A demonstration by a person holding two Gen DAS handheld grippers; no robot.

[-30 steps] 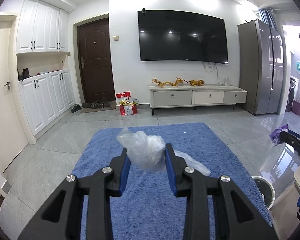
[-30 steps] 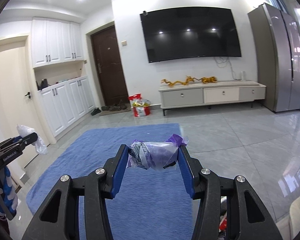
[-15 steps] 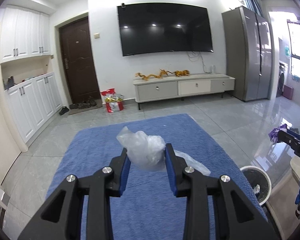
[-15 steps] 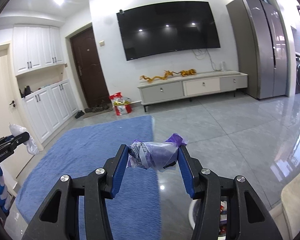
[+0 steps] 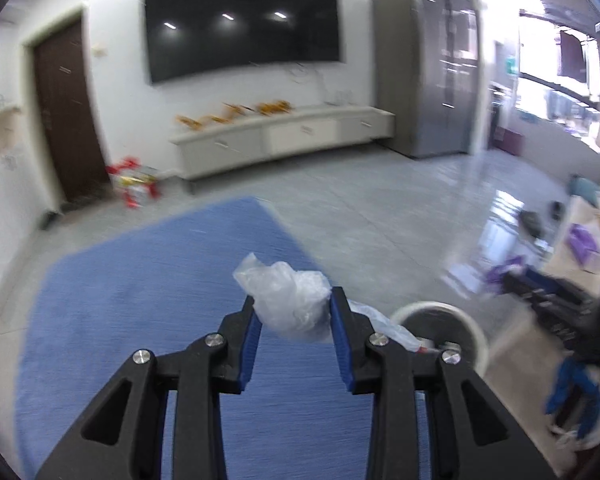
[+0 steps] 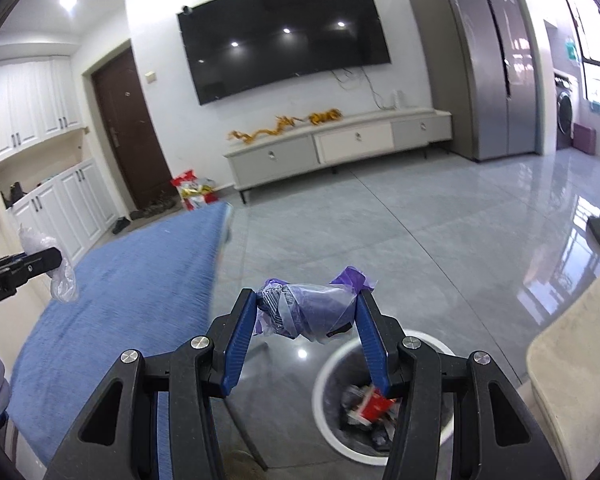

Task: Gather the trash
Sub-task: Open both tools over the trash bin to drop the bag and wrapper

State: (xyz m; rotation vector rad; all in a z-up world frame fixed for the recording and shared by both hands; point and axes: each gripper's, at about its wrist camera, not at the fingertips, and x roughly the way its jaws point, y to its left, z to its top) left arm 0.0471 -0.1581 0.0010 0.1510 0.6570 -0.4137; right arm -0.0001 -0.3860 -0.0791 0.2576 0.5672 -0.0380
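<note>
Now my left gripper clamps crumpled clear plastic wad over blue rug, round white-rimmed trash bin just right. My right gripper pinches purple-and-clear plastic wrapper bundle, hovering above the bin, red litter inside.

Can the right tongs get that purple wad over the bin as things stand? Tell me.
Probably yes. The right tongs grip the purple plastic wad, and the white bin stands open just below and ahead, with nothing visible between them.
</note>
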